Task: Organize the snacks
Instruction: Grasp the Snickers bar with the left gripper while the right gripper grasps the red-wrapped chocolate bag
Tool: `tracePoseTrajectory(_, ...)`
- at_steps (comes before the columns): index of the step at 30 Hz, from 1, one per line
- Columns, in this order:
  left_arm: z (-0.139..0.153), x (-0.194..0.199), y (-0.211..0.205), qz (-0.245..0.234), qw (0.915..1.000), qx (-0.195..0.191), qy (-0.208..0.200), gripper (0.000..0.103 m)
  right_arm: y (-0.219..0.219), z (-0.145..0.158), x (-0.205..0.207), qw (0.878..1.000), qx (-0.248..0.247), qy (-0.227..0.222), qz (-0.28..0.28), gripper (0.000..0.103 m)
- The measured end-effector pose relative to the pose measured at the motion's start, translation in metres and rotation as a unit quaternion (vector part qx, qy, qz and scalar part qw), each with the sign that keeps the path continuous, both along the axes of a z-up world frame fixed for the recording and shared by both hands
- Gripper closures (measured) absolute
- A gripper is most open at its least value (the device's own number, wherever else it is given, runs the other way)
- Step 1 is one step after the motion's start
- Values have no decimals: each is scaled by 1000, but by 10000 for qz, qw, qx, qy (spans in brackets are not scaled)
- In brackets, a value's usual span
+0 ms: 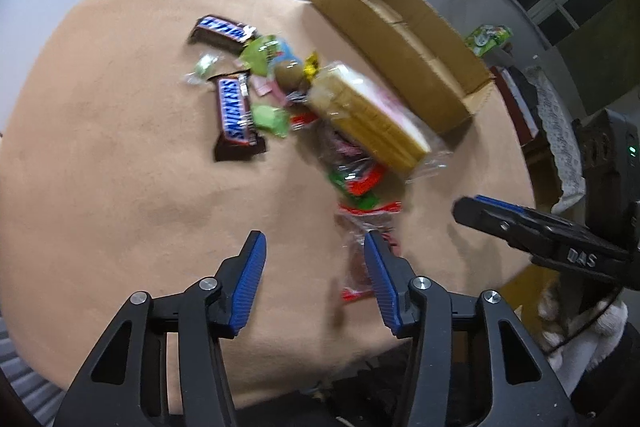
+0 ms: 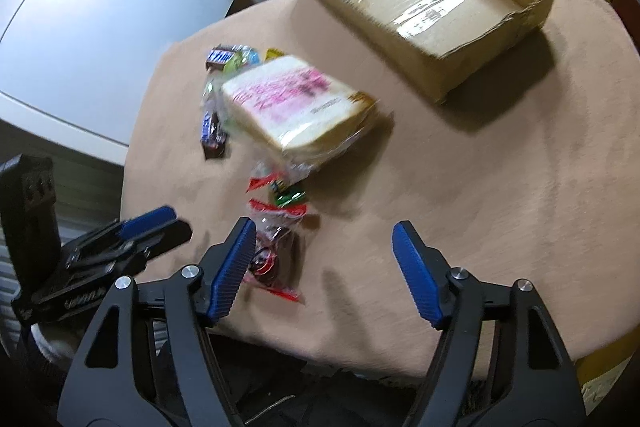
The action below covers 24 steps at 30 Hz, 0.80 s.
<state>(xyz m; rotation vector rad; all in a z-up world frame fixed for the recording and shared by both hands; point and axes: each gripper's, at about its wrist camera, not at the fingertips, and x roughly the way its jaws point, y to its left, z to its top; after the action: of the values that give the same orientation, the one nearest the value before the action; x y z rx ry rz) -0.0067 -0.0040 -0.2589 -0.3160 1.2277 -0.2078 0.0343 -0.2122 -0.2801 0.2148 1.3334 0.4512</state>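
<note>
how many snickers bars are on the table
2. One Snickers bar lies at the left edge of the snack pile, label up. The other Snickers bar sits at the pile's far end. More may be hidden under the bagged bread.

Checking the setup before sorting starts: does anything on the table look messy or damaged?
The snacks lie in a loose, overlapping heap, with the bagged bread resting partly on smaller wrappers. The cardboard box is empty, and its top edges look roughly torn.

Jumbled snacks [image 1: 288,99] beside empty cardboard box [image 2: 496,39]
</note>
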Motion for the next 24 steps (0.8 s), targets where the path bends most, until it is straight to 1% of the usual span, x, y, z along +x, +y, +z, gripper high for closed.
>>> tracePoseTrajectory(2, -3, 3, 8, 105, 9999, 25, 38, 54, 7, -3, -3, 9999, 8, 42, 106, 30)
tracePoseTrajectory(5, -9, 11, 24, 314, 9994, 115, 49, 54, 21, -10, -8, 9994, -40, 130, 319, 36)
tracePoseTrajectory(6, -10, 16, 29, 384, 9992, 142, 33, 56, 33, -13, -11, 9988, -113, 162, 455, 36)
tracePoseTrajectory(9, -10, 29, 39, 521, 9985, 145, -27, 56, 46, -16, -14, 9978, -209, 178, 597, 36)
tracePoseTrajectory(10, -10, 33, 41, 542, 9984, 175, -48, 56, 46, -16, -14, 9978, -209, 178, 597, 36)
tracePoseTrajectory(14, -14, 52, 45, 598, 9978, 263, -96, 56, 63, -22, -14, 9955, -501, 140, 795, 36)
tracePoseTrajectory(19, -20, 72, 48, 657, 9974, 290, -79, 56, 72, -27, -13, 9938, -676, 133, 876, 36)
tracePoseTrajectory(24, -28, 82, 45, 616, 9974, 363, 7, 57, 87, -32, -14, 9894, -960, 104, 1083, 37)
